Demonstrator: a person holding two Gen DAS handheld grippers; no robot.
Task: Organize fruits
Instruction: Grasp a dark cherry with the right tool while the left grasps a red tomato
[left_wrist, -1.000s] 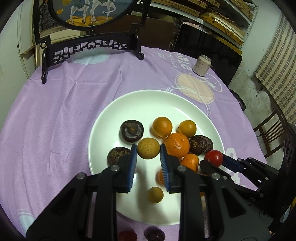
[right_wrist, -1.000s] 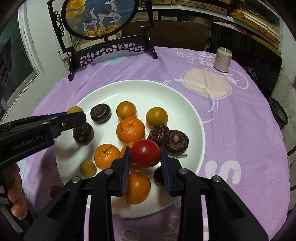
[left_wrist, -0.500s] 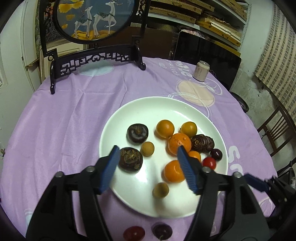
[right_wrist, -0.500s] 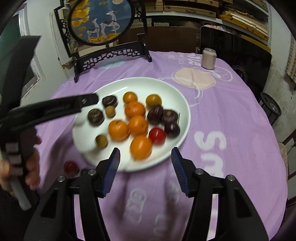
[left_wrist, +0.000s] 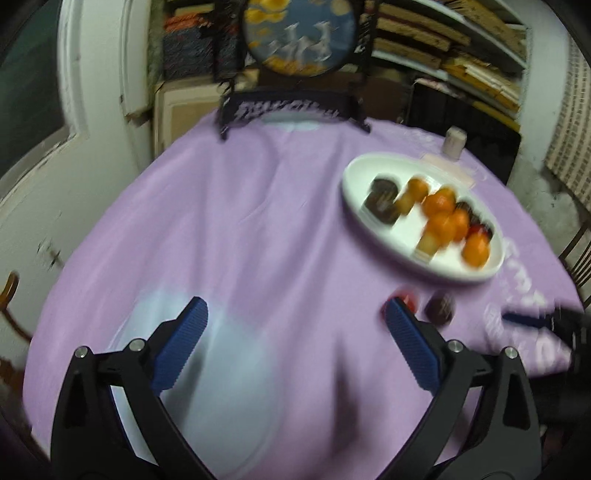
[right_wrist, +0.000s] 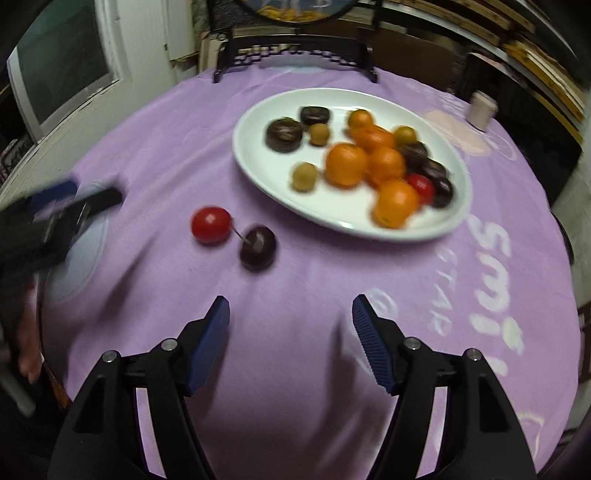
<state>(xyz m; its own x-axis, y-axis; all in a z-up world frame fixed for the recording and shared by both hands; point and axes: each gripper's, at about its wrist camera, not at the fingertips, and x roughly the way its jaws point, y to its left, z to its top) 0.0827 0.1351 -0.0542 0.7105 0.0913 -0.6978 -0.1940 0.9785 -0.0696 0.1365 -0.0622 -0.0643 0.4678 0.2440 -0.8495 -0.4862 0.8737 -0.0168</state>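
A white plate (right_wrist: 258, 110) (left_wrist: 354, 177) on the purple cloth holds several oranges (right_wrist: 345, 164), dark mangosteens (right_wrist: 284, 134) and small tan fruits (right_wrist: 304, 177), plus a red tomato (right_wrist: 421, 184). On the cloth in front of the plate lie a red tomato (right_wrist: 210, 225) (left_wrist: 406, 301) and a dark cherry (right_wrist: 258, 243) (left_wrist: 439, 312). My left gripper (left_wrist: 295, 314) hangs over bare cloth, left of the plate, its jaws opening wide with nothing between them. My right gripper (right_wrist: 290, 310) sits nearer than the two loose fruits, its jaws opening and empty.
A round painted screen on a black carved stand (left_wrist: 299, 107) is at the table's far edge. A small can (right_wrist: 480, 110) stands at the far right. Shelves of boards fill the background. A hand (right_wrist: 27, 354) holds the left gripper at the left.
Both grippers let go of their fruits onto the plate, opened and pulled back. The left swung away to the left over bare cloth; the right backed toward the table's near edge.
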